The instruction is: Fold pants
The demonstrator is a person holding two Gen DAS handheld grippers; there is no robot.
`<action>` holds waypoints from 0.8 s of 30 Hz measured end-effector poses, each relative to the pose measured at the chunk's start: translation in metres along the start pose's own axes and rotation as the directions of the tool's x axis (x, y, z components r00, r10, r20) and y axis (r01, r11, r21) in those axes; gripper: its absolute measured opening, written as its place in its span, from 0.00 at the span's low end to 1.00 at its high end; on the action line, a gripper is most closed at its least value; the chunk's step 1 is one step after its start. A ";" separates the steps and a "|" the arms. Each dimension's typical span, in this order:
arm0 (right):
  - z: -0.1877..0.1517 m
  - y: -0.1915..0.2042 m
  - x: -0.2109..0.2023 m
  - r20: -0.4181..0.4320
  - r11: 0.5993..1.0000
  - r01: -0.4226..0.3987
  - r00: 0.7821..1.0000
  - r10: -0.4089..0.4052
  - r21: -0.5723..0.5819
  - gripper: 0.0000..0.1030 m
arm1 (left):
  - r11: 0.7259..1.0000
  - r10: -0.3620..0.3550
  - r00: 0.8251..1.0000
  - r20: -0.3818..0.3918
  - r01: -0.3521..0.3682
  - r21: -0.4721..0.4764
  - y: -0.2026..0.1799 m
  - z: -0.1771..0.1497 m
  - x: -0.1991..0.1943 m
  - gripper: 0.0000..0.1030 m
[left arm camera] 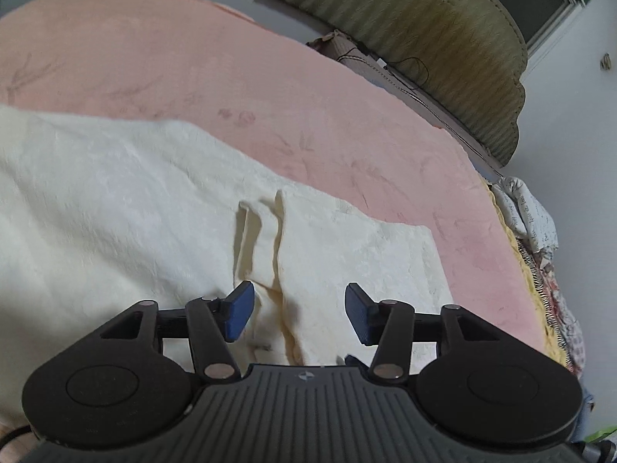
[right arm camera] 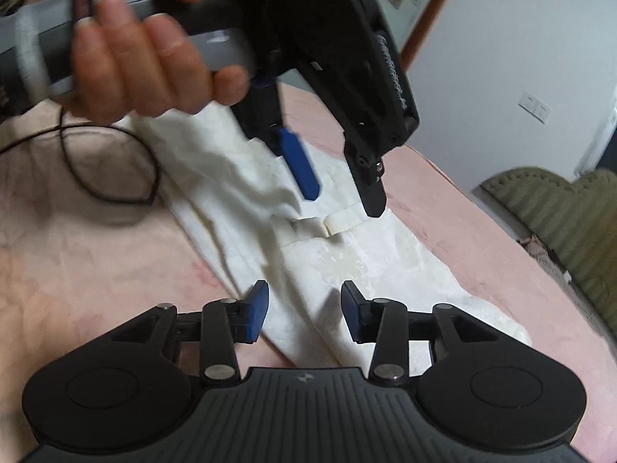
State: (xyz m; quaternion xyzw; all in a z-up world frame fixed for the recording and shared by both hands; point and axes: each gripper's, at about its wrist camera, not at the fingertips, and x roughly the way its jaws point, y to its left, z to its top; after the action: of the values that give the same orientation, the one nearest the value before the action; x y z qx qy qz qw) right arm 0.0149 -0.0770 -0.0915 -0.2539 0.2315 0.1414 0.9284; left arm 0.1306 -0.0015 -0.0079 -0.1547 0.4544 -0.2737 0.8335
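Spread apart, nothing between them: the fingers (left arm camera: 242, 310) of the left gripper (left arm camera: 299, 310), blue pads clear of the cloth, hovering just above a raised crease in the cream pants (left arm camera: 115, 208). Same story for the right gripper (right arm camera: 304, 314), fingers (right arm camera: 257, 310) parted over the near end of the garment, no fabric pinched.

Seen from the right wrist view: the left gripper (right arm camera: 339, 189) angled down over the waistband area (right arm camera: 308, 227), pads open and just above it, carried by a hand (right arm camera: 142, 65) wrapped round the grey handle (blurred, so probably moving).

Likely reason for the pose: a fold just laid down and let go, or a fresh hold being lined up; hard to say which from here.

Pants stretched lengthwise on the pink bedspread (left arm camera: 193, 69), partly doubled over, rumpled along one edge, apparently folded along the length with a cross fold yet to come.

Further out: a black cable (right arm camera: 112, 162) looped on the bed beside the cloth, an olive padded headboard (left arm camera: 443, 46) against the wall, a patterned pillow (left arm camera: 528, 212) at the bed's far edge.

No containers anywhere in view, so nothing to report inside any.
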 end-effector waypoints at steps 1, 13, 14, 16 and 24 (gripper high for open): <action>0.001 -0.003 0.000 0.005 1.000 -0.003 1.000 0.003 0.028 0.37 | 1.000 -0.008 1.000 -0.011 0.008 -0.009 0.001 -0.001 0.001 0.54; -0.004 -0.058 -0.011 0.073 0.944 -0.043 0.997 0.020 0.328 0.12 | 0.984 -0.126 0.985 -0.120 0.108 -0.143 0.010 0.000 0.034 0.58; -0.004 -0.060 -0.011 0.071 0.942 -0.044 0.997 0.022 0.331 0.13 | 0.983 -0.125 0.985 -0.121 0.106 -0.153 0.011 -0.001 0.036 0.58; -0.006 -0.057 -0.015 0.062 0.946 -0.052 0.997 0.034 0.320 0.13 | 0.976 -0.129 0.984 -0.121 0.104 -0.192 0.016 0.000 0.040 0.58; 0.001 -0.047 0.001 0.000 0.973 -0.029 1.000 0.030 0.230 0.13 | 0.970 -0.157 0.982 -0.102 0.135 -0.202 0.016 -0.001 0.041 0.43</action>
State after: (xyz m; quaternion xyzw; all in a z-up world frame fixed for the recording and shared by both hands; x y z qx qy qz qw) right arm 0.0343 -0.1154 -0.0722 -0.1414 0.2516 0.1268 0.9490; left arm 0.1528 -0.0126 -0.0442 -0.2520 0.5146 -0.2974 0.7637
